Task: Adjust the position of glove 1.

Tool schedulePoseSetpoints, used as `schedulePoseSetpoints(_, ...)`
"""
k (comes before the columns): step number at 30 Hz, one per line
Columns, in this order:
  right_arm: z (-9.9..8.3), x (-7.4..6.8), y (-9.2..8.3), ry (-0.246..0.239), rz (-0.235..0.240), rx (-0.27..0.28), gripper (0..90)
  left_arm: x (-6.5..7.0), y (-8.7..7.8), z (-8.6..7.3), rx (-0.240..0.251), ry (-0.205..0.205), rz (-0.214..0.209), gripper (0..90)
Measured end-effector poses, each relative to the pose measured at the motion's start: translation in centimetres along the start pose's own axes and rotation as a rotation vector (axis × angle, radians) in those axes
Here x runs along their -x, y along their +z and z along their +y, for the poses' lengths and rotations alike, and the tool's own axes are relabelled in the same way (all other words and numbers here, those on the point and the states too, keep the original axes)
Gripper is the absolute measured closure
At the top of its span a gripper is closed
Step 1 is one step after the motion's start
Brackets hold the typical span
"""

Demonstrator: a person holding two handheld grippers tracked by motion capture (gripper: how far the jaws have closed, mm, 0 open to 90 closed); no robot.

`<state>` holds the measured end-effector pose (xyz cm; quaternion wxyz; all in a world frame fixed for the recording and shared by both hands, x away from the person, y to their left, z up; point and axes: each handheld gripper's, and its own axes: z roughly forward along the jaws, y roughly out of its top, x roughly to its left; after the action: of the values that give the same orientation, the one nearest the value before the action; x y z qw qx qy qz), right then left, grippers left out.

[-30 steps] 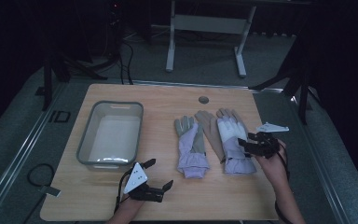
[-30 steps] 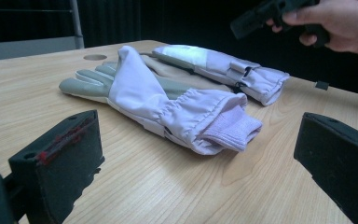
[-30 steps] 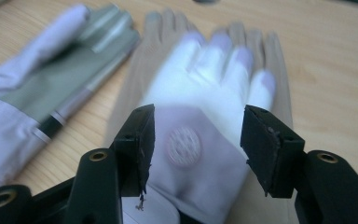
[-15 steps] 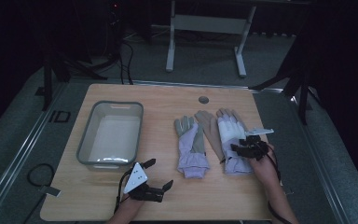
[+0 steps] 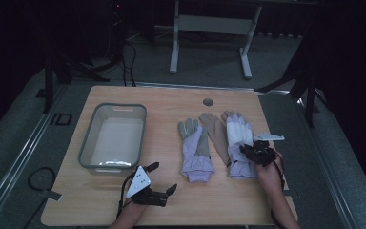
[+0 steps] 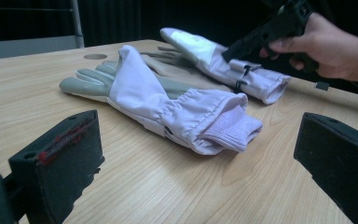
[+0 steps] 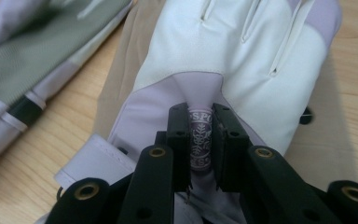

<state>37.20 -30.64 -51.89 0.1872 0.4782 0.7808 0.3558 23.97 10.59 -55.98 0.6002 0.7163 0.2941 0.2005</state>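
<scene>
The right glove [image 5: 238, 145] lies flat at centre right of the high view, on the tabletop [image 5: 171, 102]. A fold of its lilac fabric is pinched between the jaws of the right tongs [image 7: 200, 140], which have just been closing on it. The left glove [image 5: 195, 150] lies just beside it, towards the frame's centre. The left tongs [image 5: 164, 177] are held wide open at lower centre, gripping nothing. A grey tub [image 5: 88, 143] stands at centre left.
</scene>
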Motion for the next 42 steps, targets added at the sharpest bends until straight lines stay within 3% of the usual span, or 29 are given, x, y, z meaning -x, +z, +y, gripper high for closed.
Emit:
schedulePoseSetpoints(4,0.7,0.2,-2.1,0.046,-0.004,0.039,79.5,0.0,0.0,0.0,0.001,-0.001,0.003,1.1)
schedulePoseSetpoints(7,1.4,0.0,-3.6,0.047,-0.02,0.073,79.7,0.0,0.0,0.0,0.001,0.0,0.005,1.1)
schedulePoseSetpoints(13,3.5,-1.1,-5.8,0.029,-0.02,0.108,79.9,0.0,0.0,0.0,0.002,-0.001,0.007,1.1)
schedulePoseSetpoints(23,7.7,-4.8,-8.2,-0.035,0.007,0.17,79.7,0.0,-0.1,0.0,0.007,-0.006,0.011,1.1)
schedulePoseSetpoints(33,9.4,-10.2,-6.7,-0.093,0.07,0.151,79.6,0.0,-0.1,0.0,0.01,-0.009,0.013,1.1)
schedulePoseSetpoints(38,9.5,-12.6,-4.8,-0.116,0.099,0.113,79.6,0.0,-0.1,0.0,0.01,-0.007,0.012,1.1)
schedulePoseSetpoints(42,9.4,-13.8,-2.9,-0.123,0.114,0.08,79.6,0.0,-0.1,0.0,0.009,-0.004,0.012,1.1)
